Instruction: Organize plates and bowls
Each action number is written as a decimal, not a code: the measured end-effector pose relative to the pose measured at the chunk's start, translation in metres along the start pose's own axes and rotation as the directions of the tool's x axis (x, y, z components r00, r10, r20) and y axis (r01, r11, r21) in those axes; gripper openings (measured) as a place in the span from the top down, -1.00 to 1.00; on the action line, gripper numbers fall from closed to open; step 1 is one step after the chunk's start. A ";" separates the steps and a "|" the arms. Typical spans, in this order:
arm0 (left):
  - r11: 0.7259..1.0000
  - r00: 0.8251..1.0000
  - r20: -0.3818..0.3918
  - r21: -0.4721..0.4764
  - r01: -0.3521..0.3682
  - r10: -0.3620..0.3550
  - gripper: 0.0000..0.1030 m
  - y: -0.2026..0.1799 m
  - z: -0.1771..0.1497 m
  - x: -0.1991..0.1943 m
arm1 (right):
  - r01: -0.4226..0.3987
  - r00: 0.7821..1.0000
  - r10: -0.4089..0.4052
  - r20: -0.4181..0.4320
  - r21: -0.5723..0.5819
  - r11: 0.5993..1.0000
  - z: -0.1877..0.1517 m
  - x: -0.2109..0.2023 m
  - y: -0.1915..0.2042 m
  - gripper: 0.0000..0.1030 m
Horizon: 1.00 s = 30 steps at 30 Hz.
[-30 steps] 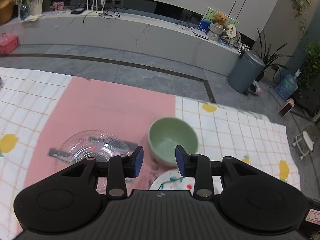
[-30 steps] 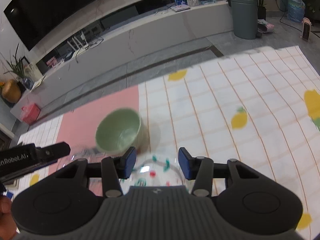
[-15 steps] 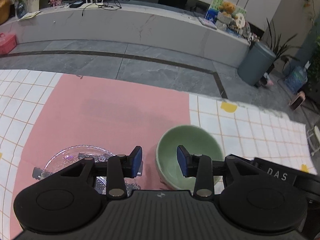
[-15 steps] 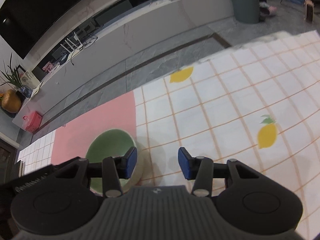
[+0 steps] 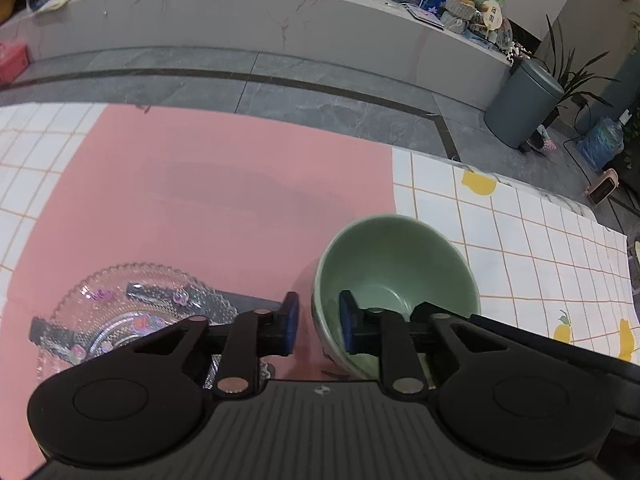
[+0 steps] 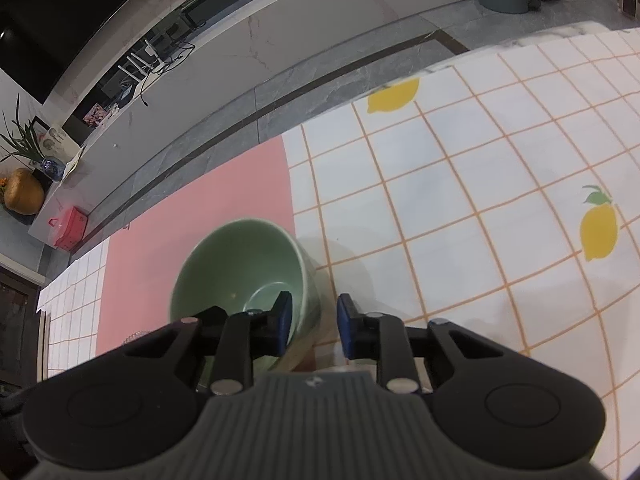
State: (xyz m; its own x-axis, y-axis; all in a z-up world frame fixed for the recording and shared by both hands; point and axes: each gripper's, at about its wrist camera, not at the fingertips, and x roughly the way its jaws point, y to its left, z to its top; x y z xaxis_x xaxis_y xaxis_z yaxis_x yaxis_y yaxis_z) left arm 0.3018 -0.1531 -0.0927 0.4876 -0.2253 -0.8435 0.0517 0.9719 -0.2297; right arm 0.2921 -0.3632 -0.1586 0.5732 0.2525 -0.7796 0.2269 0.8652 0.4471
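Observation:
A green bowl (image 5: 396,280) stands where the pink mat meets the checked cloth; it also shows in the right wrist view (image 6: 244,268). My left gripper (image 5: 318,328) is open and straddles the bowl's left wall, one pad inside and one outside. My right gripper (image 6: 314,326) is open and straddles the bowl's right wall the same way. A clear glass plate (image 5: 132,312) lies on the pink mat left of the bowl, partly hidden by my left gripper.
The pink mat (image 5: 224,200) stretches ahead of the bowl. The checked cloth with lemon prints (image 6: 460,200) covers the table to the right. The table's far edge (image 5: 500,178) drops to a grey floor with a bin (image 5: 520,104).
Both grippers have moved forward and down onto the green bowl and now straddle its rim from either side. The patterned white plate seen earlier is out of view.

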 end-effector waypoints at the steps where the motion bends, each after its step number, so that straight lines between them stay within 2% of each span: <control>1: 1.000 1.000 -0.002 -0.006 0.010 -0.010 0.72 0.001 0.000 0.000 | -0.002 1.000 0.002 0.002 0.003 1.000 0.000 0.000 0.001 0.70; 9: 1.000 1.000 -0.011 -0.021 0.011 -0.011 0.76 0.000 -0.003 -0.009 | 0.003 1.000 -0.003 0.009 0.015 1.000 -0.005 -0.009 0.005 0.74; 17: 1.000 0.999 0.029 -0.003 -0.019 0.019 0.78 -0.008 -0.014 -0.051 | -0.023 1.000 0.023 0.016 0.015 1.000 -0.021 -0.046 0.012 0.76; 30: 0.999 0.997 0.066 -0.042 -0.022 0.024 0.81 0.000 -0.066 -0.136 | -0.057 0.998 0.057 0.029 -0.018 0.998 -0.093 -0.132 0.031 0.76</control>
State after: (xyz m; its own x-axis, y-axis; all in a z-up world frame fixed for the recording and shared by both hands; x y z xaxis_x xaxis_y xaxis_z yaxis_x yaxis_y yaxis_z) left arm 0.1777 -0.1270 -0.0101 0.5456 -0.1965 -0.8147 0.0046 0.9728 -0.2316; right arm 0.1500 -0.3295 -0.0827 0.6075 0.2892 -0.7398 0.1796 0.8572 0.4827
